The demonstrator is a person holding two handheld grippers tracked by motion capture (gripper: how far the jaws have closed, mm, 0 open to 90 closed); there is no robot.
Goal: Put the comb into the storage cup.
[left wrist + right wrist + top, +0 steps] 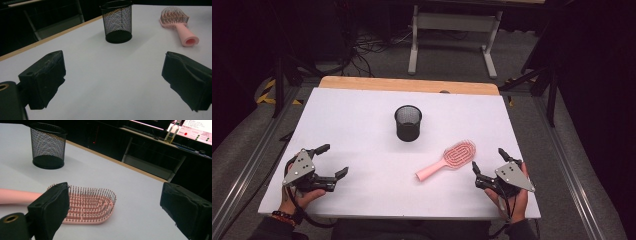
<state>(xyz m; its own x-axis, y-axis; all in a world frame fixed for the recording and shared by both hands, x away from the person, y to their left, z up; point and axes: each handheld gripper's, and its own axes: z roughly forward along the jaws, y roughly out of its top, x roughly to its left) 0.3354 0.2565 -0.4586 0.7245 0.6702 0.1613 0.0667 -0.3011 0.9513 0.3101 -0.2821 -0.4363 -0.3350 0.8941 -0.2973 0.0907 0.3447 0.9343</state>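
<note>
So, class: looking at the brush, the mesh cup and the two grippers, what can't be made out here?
- Hairbrush: handle end cut off by the left edge, right gripper view.
- Mesh cup: its inside is too dark to see, left gripper view.
- Right gripper: the hand's fingers hidden beneath its grey plate, high view.

Black two-jaw left claw (333, 161) and right claw (488, 160), grey triangular top plates, trailing black cables, dark sleeves.

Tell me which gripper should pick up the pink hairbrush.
Right. The right gripper sits open just beside the hairbrush head; the left gripper is across the table, farther from it.
</note>
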